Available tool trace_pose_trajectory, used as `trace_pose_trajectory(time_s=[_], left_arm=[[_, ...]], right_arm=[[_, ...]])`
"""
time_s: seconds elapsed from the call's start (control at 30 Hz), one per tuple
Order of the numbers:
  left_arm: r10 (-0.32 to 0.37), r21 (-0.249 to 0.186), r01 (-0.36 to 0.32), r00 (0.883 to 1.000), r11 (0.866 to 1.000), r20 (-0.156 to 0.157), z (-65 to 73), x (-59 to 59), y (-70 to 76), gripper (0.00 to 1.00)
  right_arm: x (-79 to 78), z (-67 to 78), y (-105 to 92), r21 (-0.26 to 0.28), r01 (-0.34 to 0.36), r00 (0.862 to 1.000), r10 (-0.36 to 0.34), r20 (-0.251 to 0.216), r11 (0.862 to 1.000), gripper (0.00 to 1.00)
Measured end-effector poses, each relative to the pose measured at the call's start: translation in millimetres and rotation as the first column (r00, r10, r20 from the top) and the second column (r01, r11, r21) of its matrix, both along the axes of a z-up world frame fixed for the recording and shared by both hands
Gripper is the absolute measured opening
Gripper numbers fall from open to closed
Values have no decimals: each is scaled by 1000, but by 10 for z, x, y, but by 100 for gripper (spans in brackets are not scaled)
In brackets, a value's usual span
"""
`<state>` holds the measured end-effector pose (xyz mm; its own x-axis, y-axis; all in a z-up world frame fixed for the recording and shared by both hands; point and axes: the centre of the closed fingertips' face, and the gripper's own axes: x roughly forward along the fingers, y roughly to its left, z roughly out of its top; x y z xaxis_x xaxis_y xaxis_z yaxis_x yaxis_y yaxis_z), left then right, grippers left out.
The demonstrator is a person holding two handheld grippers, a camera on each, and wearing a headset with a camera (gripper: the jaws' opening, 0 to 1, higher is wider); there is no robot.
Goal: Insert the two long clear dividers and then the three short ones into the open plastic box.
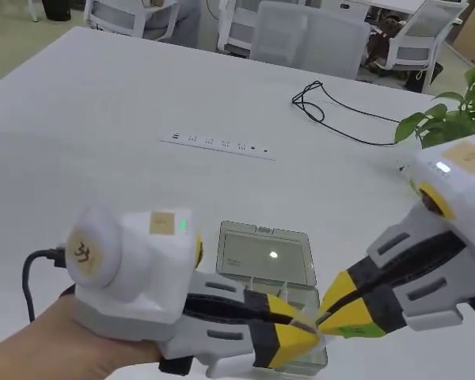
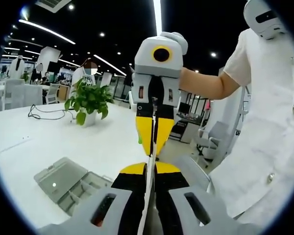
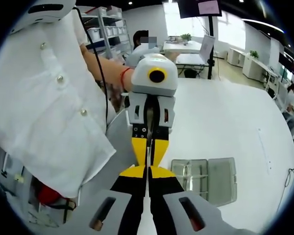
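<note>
Two hand-held grippers share one divider above the open box

The left hand-held gripper (image 1: pixel 309 331) and the right hand-held gripper (image 1: pixel 324 317) meet tip to tip. In the left gripper view each has its jaws pressed together on a thin clear divider (image 2: pixel 151 161), seen edge-on, so I cannot tell if it is long or short. It hangs just above the plastic box (image 1: pixel 266 255), which lies lid-open by the near edge of the counter (image 1: pixel 142 103). A power strip (image 1: pixel 218 145) lies mid-counter.
</note>
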<state>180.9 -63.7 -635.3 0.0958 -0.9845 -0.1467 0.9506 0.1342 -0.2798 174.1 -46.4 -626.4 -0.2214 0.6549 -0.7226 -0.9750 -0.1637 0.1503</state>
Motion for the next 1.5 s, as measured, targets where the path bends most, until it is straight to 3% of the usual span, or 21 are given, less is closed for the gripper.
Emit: trace_pose_trajectory(time_s=[0.7,0.93,1.13,1.5], left_arm=[[116,35,-115,993,993,-29,-144,168,258,25],[179,47,-178,983,983,-36,-207,236,417,35],[231,60,-230,973,971,-13,-258,298,543,45],[306,81,-305,952,949,-7,-334,375,732,62]], right_arm=[[235,-41,-196,-17,61,998,-60,32,998,3],[342,-130,-275,-37,96,995,-94,44,995,3],[411,-240,-328,-61,114,993,-111,50,992,3],[517,-401,-392,-101,125,991,-119,66,987,3]])
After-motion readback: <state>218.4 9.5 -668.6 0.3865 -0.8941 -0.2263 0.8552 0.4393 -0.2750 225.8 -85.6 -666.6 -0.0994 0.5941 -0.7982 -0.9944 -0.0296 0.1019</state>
